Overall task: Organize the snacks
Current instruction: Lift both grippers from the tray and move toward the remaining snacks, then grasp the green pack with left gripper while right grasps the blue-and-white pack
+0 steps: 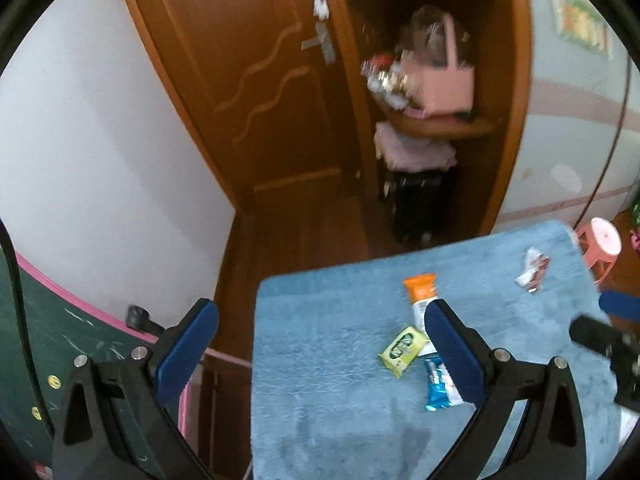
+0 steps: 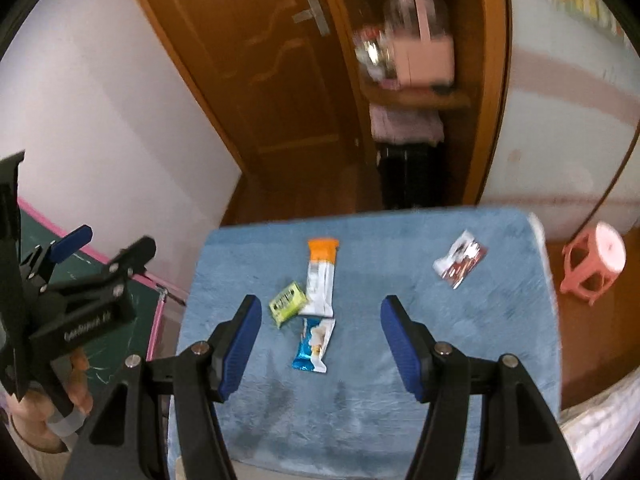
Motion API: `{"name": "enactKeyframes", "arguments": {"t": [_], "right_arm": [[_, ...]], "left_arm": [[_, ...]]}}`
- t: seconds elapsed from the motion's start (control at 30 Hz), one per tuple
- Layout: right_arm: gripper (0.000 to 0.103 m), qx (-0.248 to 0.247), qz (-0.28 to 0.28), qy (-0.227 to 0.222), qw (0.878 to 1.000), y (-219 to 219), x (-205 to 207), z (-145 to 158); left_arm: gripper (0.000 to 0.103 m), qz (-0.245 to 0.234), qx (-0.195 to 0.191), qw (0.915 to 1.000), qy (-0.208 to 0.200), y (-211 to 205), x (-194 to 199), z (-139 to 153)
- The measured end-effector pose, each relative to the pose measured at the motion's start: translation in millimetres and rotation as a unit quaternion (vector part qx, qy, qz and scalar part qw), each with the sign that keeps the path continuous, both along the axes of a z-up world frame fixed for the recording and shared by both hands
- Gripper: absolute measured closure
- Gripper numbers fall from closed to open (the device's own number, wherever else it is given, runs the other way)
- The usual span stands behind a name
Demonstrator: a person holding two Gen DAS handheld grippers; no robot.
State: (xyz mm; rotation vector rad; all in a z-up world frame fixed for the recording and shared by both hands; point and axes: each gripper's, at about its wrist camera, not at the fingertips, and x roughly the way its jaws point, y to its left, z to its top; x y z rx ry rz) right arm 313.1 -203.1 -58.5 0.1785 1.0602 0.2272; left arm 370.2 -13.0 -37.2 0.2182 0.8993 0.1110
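Several snacks lie on a blue cloth-covered table (image 2: 400, 420): an orange-and-white bar (image 2: 321, 276), a small green pack (image 2: 287, 303), a blue-and-white wrapper (image 2: 314, 345) and a red-and-white wrapper (image 2: 460, 263) at the far right. In the left wrist view they show as the orange bar (image 1: 421, 295), green pack (image 1: 402, 349), blue wrapper (image 1: 440, 386) and red-white wrapper (image 1: 533, 270). My left gripper (image 1: 320, 324) is open and empty over the table's left edge. My right gripper (image 2: 320, 320) is open and empty above the blue wrapper.
A wooden door (image 2: 256, 80) and a shelf nook with a pink basket (image 2: 424, 52) stand behind the table. A pink stool (image 2: 592, 268) is on the floor to the right. A green board with a pink rim (image 1: 60, 340) is at the left.
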Motion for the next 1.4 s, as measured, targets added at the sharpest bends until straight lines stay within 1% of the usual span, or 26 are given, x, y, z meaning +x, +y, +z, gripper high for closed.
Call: {"name": "enactKeyframes", "arguments": {"t": [0.07,0.13,0.2,0.23,0.3,0.4,0.53,0.57,0.63,0.67,0.7,0.73,0.77,0.8,0.83,0.97,1.07,1.17,1.27,1.37,1.4], "right_arm": [[0.04,0.001,-0.004,0.035,0.999,3.7,13.5,-37.3],[0.04,0.007,-0.005,0.07,0.998,7.6,20.7,-73.7],[0.04,0.024,-0.006,0.111,0.994,13.0,24.7,-113.6],[0.04,0.027,-0.004,0.125,0.992,16.5,24.6,-127.3],[0.04,0.024,0.003,0.155,0.988,28.1,24.7,-160.5],[0.04,0.018,0.017,0.176,0.984,44.5,25.2,-188.4],[0.04,0.021,0.023,0.184,0.982,58.7,29.5,-205.6],[0.04,0.016,0.027,0.184,0.982,62.9,30.3,-208.7],[0.04,-0.011,0.033,0.185,0.982,71.8,30.5,-215.8],[0.045,-0.021,0.038,0.17,0.984,76.2,28.8,-213.7],[0.05,-0.036,0.046,0.164,0.985,80.0,27.5,-213.9],[0.063,-0.058,0.052,0.157,0.984,81.9,26.2,-213.5],[0.072,-0.077,0.055,0.155,0.983,80.6,25.2,-213.4],[0.073,-0.078,0.056,0.155,0.983,78.5,24.3,-213.0],[0.075,-0.057,0.049,0.163,0.984,68.3,24.1,-213.1],[0.076,-0.018,0.018,0.182,0.983,36.3,21.1,-213.7],[0.076,-0.007,0.012,0.187,0.982,20.7,16.4,-213.3],[0.076,0.003,0.01,0.187,0.982,19.8,16.9,-213.2],[0.076,0.008,0.012,0.182,0.983,18.6,13.4,-213.6],[0.076,0.004,0.015,0.18,0.984,21.1,20.3,-215.1],[0.076,0.003,0.016,0.179,0.984,23.0,22.3,-215.8]], "left_arm": [[0.0,0.002,0.006,0.9998,0.019,1.3,14.7,-28.0],[0.0,-0.001,0.009,0.9986,0.051,1.0,29.6,-65.9],[0.0,0.0,0.019,0.997,0.075,-0.4,34.1,-96.7],[0.0,-0.003,0.023,0.9959,0.088,-0.6,37.5,-111.5],[0.0,-0.007,0.025,0.994,0.106,-1.8,40.9,-133.7],[0.0,-0.01,0.017,0.9923,0.123,-3.1,43.1,-157.4],[0.0,-0.012,0.004,0.9912,0.132,-1.5,47.1,-174.4],[0.0,-0.012,0.001,0.991,0.133,-0.9,48.0,-178.0],[0.0,-0.013,-0.009,0.9903,0.138,-1.5,50.0,-184.4],[0.0,-0.013,-0.014,0.9899,0.14,-1.6,50.7,-187.0],[0.0,-0.014,-0.023,0.9892,0.144,-1.8,51.7,-190.8],[0.0,-0.015,-0.028,0.9886,0.147,-2.1,52.0,-192.8],[0.0,-0.019,-0.036,0.9876,0.151,-3.6,52.4,-196.1],[0.0,-0.024,-0.043,0.9868,0.155,-5.6,52.3,-195.6],[0.0,-0.029,-0.049,0.9859,0.158,-7.8,54.1,-199.8],[0.0,-0.064,-0.078,0.9788,0.178,-21.4,53.8,-211.2],[0.0,-0.081,-0.082,0.9765,0.183,-30.5,52.6,-218.5],[0.0,-0.091,-0.063,0.9752,0.192,-40.7,54.8,-231.9],[0.0,-0.094,-0.059,0.9728,0.203,-44.5,61.5,-245.0],[0.002,-0.094,-0.079,0.9717,0.202,-42.9,65.1,-247.9],[0.007,-0.099,-0.087,0.9711,0.199,-42.2,65.5,-247.4]]}}
